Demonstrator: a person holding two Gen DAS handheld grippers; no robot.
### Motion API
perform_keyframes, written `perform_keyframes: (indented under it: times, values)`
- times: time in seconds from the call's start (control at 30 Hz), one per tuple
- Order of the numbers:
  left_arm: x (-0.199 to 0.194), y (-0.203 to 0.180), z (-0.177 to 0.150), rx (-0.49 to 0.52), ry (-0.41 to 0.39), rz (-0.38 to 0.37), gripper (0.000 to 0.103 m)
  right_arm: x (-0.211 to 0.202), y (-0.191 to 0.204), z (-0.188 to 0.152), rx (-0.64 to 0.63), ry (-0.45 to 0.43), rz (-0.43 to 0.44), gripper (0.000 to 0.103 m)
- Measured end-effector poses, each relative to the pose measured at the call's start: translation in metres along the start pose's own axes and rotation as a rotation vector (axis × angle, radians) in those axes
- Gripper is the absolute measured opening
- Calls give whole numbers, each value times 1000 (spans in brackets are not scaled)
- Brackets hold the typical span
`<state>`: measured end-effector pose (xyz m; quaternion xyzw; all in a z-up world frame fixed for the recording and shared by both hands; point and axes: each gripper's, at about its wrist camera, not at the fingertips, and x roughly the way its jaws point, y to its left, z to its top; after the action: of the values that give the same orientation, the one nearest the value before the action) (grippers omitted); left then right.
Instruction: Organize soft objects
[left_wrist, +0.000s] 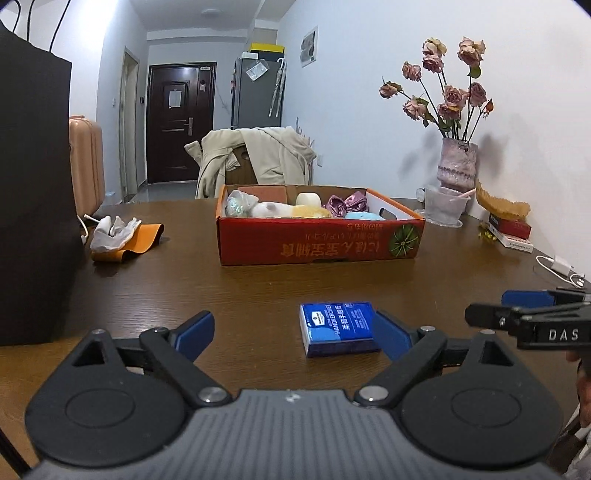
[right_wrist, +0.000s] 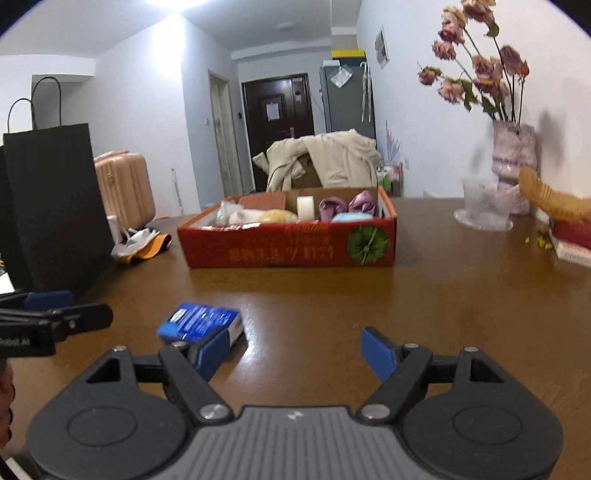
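Note:
A blue tissue pack (left_wrist: 338, 328) lies on the brown table, just ahead of my left gripper (left_wrist: 295, 332), beside its right finger. The left gripper is open and empty. In the right wrist view the tissue pack (right_wrist: 199, 322) lies ahead of the left finger of my right gripper (right_wrist: 297, 350), which is open and empty. A red cardboard box (left_wrist: 317, 240) stands at mid table and holds several soft things: a plush toy, purple cloth, a white roll. It also shows in the right wrist view (right_wrist: 288, 247).
A black paper bag (left_wrist: 33, 192) stands at the left. A white cloth on an orange strap (left_wrist: 122, 232) lies beside it. A vase of dried roses (left_wrist: 456, 166), a plastic cup (left_wrist: 443, 208), books (left_wrist: 511, 230) and a charger (left_wrist: 561, 267) are at the right.

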<state>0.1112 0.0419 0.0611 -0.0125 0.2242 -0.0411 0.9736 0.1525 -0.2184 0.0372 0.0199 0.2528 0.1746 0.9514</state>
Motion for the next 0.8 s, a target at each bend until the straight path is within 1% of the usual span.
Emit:
perform_keyframes:
  times: [0.13, 0.23, 0.3, 0.33, 0.37, 0.43, 0.5, 0.57, 0.63, 0.73, 0.8]
  values:
    - [-2, -2, 1, -9, -4, -11, 94, -7, 10, -1, -14, -13, 21, 78]
    - [2, -3, 0, -7, -7, -30, 94, -4, 14, 0, -15, -9, 34, 76]
    - [9, -4, 0, -11, 5, -43, 93, 0, 13, 2, -5, -12, 50, 76]
    - [13, -3, 0, -16, 12, -48, 88, 3, 14, 2, 0, -12, 59, 76]
    - [18, -2, 0, -24, 20, -52, 80, 6, 14, 2, 4, -8, 67, 74]
    - [29, 2, 1, -48, 44, -74, 74, 16, 15, 3, 23, 11, 86, 69]
    - [40, 5, 2, -76, 62, -83, 74, 28, 14, 6, 51, 38, 108, 64]
    - [52, 9, 4, -103, 78, -103, 68, 40, 13, 8, 82, 42, 133, 62]
    - [64, 13, 5, -133, 99, -122, 67, 52, 15, 9, 93, 49, 145, 61]
    - [86, 21, 7, -181, 158, -149, 57, 73, 17, 12, 107, 78, 168, 58]
    - [97, 25, 6, -207, 187, -169, 53, 87, 19, 14, 114, 109, 183, 51]
